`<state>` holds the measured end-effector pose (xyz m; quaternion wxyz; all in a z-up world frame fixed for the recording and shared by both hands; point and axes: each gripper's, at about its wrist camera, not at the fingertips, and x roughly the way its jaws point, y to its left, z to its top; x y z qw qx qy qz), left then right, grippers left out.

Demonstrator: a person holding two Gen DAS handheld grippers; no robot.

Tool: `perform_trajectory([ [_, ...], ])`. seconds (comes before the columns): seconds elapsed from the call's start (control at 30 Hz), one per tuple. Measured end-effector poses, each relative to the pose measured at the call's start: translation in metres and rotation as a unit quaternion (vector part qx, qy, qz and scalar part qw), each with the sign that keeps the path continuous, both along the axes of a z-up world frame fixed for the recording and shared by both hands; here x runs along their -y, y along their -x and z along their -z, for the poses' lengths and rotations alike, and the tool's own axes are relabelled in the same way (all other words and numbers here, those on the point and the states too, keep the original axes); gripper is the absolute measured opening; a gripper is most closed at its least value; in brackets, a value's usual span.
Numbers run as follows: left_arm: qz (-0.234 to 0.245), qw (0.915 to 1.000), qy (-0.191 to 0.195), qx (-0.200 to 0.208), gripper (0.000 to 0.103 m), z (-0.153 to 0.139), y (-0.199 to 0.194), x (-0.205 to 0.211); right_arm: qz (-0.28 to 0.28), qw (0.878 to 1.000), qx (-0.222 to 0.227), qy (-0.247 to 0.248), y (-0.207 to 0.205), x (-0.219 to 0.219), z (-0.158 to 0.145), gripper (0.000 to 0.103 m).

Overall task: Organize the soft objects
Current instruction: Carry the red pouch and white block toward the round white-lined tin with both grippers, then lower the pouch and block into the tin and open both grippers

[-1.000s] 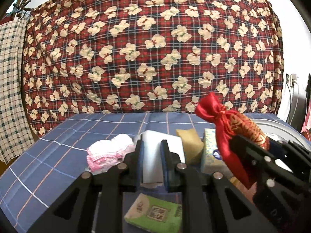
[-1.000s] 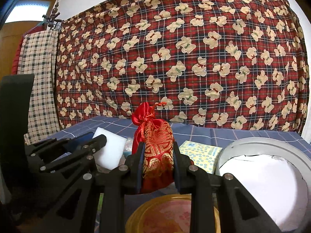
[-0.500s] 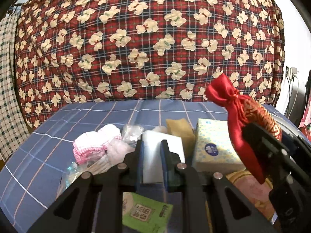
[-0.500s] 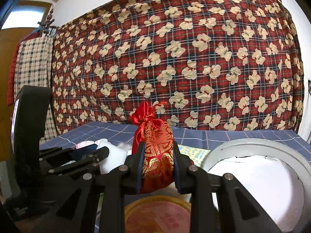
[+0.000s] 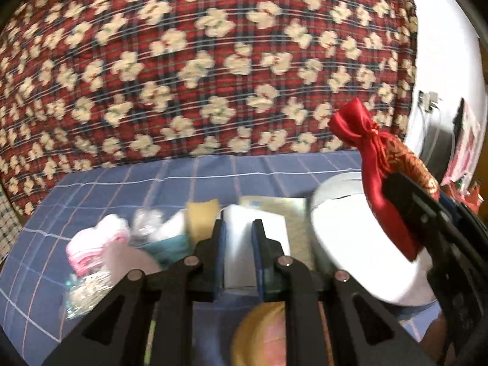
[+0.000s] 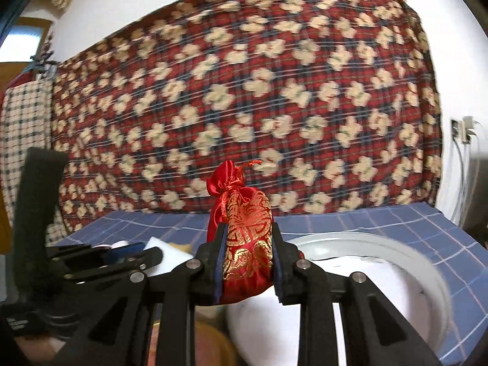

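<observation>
Two loads: I have one soft thing pinched in each tool, both lifted off the blue checked cloth [image 5: 91, 189].
Right gripper [image 6: 247, 262]: pressed onto the red pouch [image 6: 244, 244], pads squeezing its lower body from both sides.
Left gripper [image 5: 238, 253]: clamped on the white foam block [image 5: 241, 244], which stands between the pads.
Pouch look: red satin with gold brocade, neck tied by a cord, long axis upright, gathered top above my jaws.
Key relation: the white tub [image 6: 381, 274] lies just ahead and to the right of the pouch, lower than it; my right hand is the nearer one.
From the left wrist: the tub [image 5: 350, 238] sits right of the block, the pouch [image 5: 387, 189] hanging over its rim.
Judgement: the pouch likely goes in first.
Leftovers: pink cloth [image 5: 94, 244], yellow sponge [image 5: 201, 219].
</observation>
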<state>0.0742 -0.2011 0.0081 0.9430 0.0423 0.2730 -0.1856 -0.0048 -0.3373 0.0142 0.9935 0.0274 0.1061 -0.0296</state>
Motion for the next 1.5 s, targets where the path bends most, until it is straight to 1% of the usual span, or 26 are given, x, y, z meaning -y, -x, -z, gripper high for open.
perform_trajectory([
  [0.13,0.025,0.9996,0.004,-0.011,0.015,-0.006,0.0,0.022,0.022,1.0,-0.007,-0.015,0.003,0.029,-0.004,0.028],
  [0.27,0.04,0.9991,-0.003,-0.012,0.015,-0.01,0.001,0.043,0.038,0.999,-0.01,-0.022,0.006,0.049,-0.005,0.028],
  [0.67,0.065,0.9971,-0.024,-0.031,0.015,-0.01,0.001,0.086,0.066,0.997,-0.021,-0.036,0.01,0.086,-0.002,0.028],
  [0.83,0.075,0.9955,-0.029,-0.049,0.015,-0.005,-0.001,0.099,0.077,0.996,-0.03,-0.042,0.01,0.099,0.001,0.028],
  [0.93,0.083,0.9937,-0.037,-0.065,0.015,-0.001,-0.004,0.107,0.087,0.994,-0.042,-0.044,0.007,0.109,0.004,0.028],
  [1.13,0.092,0.9897,-0.041,-0.103,0.015,0.011,-0.015,0.118,0.104,0.991,-0.071,-0.048,0.003,0.126,0.012,0.028],
  [1.3,0.097,0.9875,-0.06,-0.109,0.016,0.015,-0.015,0.127,0.108,0.988,-0.099,-0.049,-0.003,0.133,0.02,0.028],
  [1.5,0.093,0.986,-0.073,-0.118,0.016,0.019,-0.021,0.131,0.111,0.986,-0.117,-0.048,-0.007,0.137,0.026,0.03],
])
